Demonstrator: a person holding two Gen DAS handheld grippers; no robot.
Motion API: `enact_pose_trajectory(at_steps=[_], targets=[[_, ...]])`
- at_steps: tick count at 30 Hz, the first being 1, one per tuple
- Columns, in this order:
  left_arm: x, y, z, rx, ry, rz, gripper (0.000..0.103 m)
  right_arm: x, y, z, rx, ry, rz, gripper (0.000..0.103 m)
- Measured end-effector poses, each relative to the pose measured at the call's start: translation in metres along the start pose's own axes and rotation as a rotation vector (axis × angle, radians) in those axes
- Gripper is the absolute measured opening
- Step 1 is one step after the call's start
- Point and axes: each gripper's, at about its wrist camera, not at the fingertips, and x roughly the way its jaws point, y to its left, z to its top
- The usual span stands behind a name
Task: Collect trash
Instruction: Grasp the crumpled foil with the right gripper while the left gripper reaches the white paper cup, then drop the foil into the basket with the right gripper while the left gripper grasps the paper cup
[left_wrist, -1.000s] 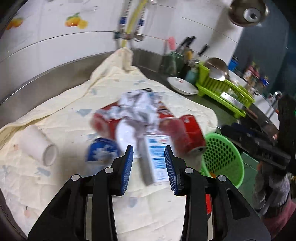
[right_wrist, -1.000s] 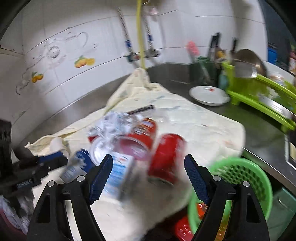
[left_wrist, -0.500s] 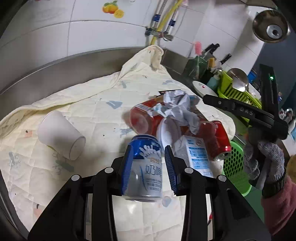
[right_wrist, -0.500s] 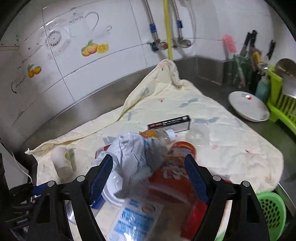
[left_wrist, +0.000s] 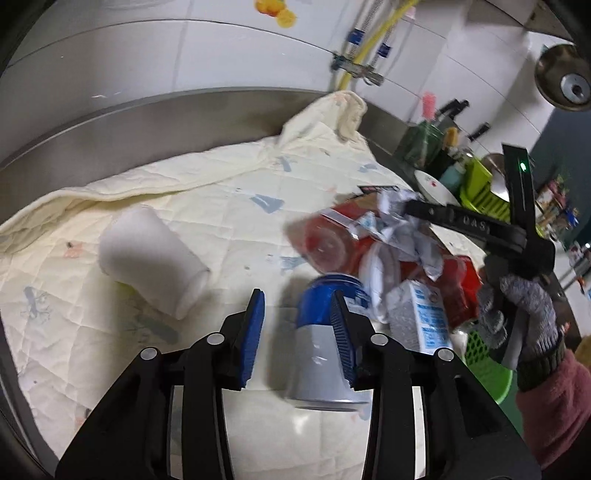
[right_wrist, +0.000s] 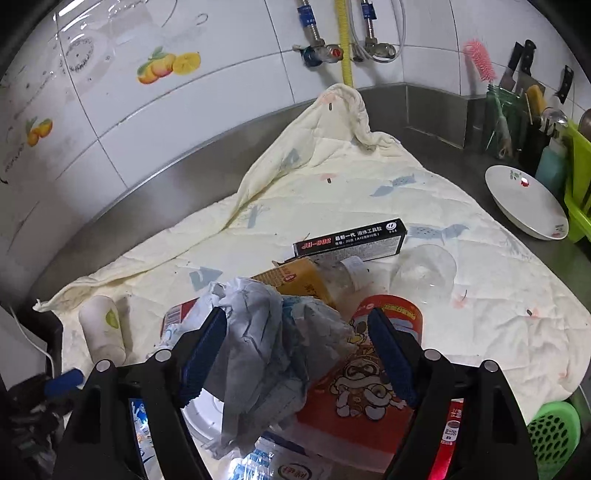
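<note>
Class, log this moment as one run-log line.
left gripper: opening beside blue-and-white can | right gripper: closing around crumpled paper

A blue and white can (left_wrist: 325, 332) lies on its side just beside the left gripper's (left_wrist: 295, 328) right finger, partly between its opening jaws. Crumpled grey-white paper (right_wrist: 266, 339) sits between the right gripper's (right_wrist: 295, 354) closing jaws — atop a red snack tube (right_wrist: 369, 362). A white paper cup (left_wrist: 151, 262) lies tipped, ahead-left of the left gripper.
</note>
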Motion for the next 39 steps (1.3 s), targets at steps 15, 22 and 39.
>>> enact_pose_trajectory(at_steps=[15, 22, 39], targets=[[0.002, 0.077, 0.016, -0.359, 0.015, 0.21, 0.069, -0.03, 0.007, -0.006, 0.011, -0.096, 0.048, 0.031], [0.018, 0.095, 0.025, -0.493, 0.029, 0.296, 0.079, -0.056, 0.012, -0.008, -0.007, -0.147, 0.04, 0.029], [0.045, 0.103, 0.024, -0.543, 0.042, 0.232, 0.062, -0.132, 0.003, -0.041, 0.044, -0.261, 0.016, 0.029]])
